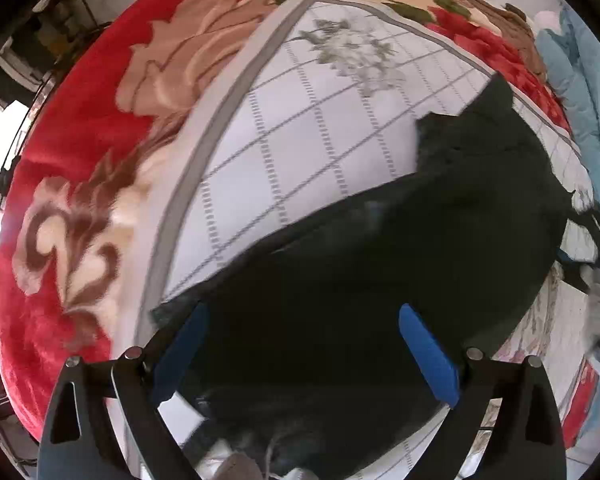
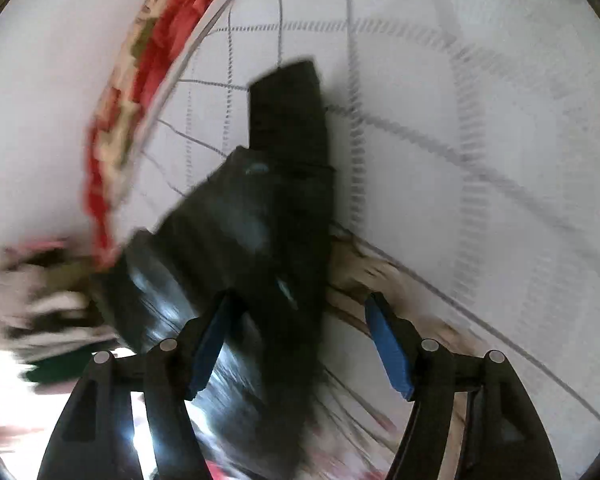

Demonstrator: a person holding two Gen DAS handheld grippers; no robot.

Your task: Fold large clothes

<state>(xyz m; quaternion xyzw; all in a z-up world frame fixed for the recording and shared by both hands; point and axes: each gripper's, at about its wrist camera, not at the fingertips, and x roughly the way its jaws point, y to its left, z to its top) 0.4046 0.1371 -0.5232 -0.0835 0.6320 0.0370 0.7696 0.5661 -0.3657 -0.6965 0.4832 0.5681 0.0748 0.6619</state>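
Surface: white grid-patterned sheet point(image 1: 300, 152) over a red floral blanket point(image 1: 80, 128).
Garment: black garment point(image 1: 380, 280) spread lower right.
Left gripper point(image 1: 304, 320): jaws spread above garment.
Right gripper point(image 2: 300, 308): jaws apart, pinching nothing.

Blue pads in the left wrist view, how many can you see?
2. One blue pad sits on the lower left finger, the other blue pad on the lower right, with the black garment lying between and beyond them. None look hidden.
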